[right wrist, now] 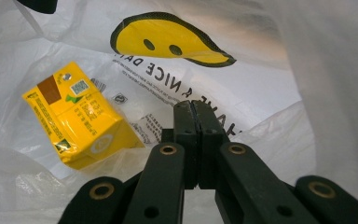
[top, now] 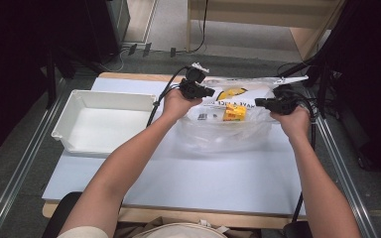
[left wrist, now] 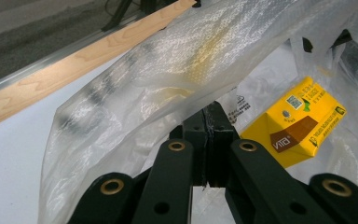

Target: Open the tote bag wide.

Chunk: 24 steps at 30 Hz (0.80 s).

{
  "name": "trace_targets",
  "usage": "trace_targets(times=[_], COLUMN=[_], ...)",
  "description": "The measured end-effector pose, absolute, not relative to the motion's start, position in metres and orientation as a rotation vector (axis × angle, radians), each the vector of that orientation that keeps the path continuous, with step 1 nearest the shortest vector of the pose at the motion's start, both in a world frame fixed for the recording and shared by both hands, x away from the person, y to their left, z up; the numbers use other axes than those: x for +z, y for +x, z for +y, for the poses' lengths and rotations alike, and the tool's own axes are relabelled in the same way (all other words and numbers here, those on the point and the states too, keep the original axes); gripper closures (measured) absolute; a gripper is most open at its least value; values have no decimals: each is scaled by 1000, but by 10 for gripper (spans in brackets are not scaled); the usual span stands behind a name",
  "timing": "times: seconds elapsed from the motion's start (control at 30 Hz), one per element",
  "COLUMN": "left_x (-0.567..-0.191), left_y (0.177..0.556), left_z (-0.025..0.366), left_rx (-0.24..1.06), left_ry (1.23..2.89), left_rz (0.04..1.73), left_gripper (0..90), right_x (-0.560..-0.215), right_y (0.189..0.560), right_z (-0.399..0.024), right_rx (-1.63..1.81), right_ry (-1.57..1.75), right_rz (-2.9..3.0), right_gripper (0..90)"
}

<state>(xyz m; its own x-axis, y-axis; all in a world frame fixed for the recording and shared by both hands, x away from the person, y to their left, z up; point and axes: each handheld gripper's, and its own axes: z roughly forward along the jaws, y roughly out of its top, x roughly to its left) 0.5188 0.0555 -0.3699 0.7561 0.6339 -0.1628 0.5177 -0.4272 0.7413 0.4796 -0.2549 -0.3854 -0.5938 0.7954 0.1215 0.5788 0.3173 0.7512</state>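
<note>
A clear plastic bag (top: pixel 228 133) with a yellow smiley face print (right wrist: pixel 168 39) lies on the white table (top: pixel 203 178), its mouth spread wide. A yellow drink carton (top: pixel 234 112) lies on its side inside the bag. My left gripper (top: pixel 209 92) is shut on the bag's left rim, and the film (left wrist: pixel 158 70) drapes over its tips (left wrist: pixel 208 109), with the carton (left wrist: pixel 298 121) just to the right of them. My right gripper (top: pixel 258 102) is shut at the bag's right rim, its jaws (right wrist: pixel 196 108) pressed together, with the carton (right wrist: pixel 77 123) to the left of them.
A white tray (top: pixel 64 126) with nothing in it stands on the table's left side. The table's wooden far edge (left wrist: pixel 74 65) runs behind the bag. Cables trail from both grippers, and stands rise at the right.
</note>
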Motion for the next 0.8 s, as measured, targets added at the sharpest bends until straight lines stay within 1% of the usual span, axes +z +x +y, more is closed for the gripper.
trace_targets(times=[0.13, 0.57, 0.8], left_x=[-378, -394, -410], left_y=[519, 524, 526], left_z=[57, 56, 58], left_rx=[168, 151, 139], left_ry=[2096, 2113, 2103], left_rz=[881, 904, 925], left_gripper=[896, 885, 884], right_x=[-391, -408, -421], right_y=[478, 473, 472], right_z=[-257, -261, -264], right_rx=[1151, 1145, 1151], right_ry=[1257, 1297, 1324], right_rz=[2304, 2294, 2275], right_gripper=[900, 900, 900])
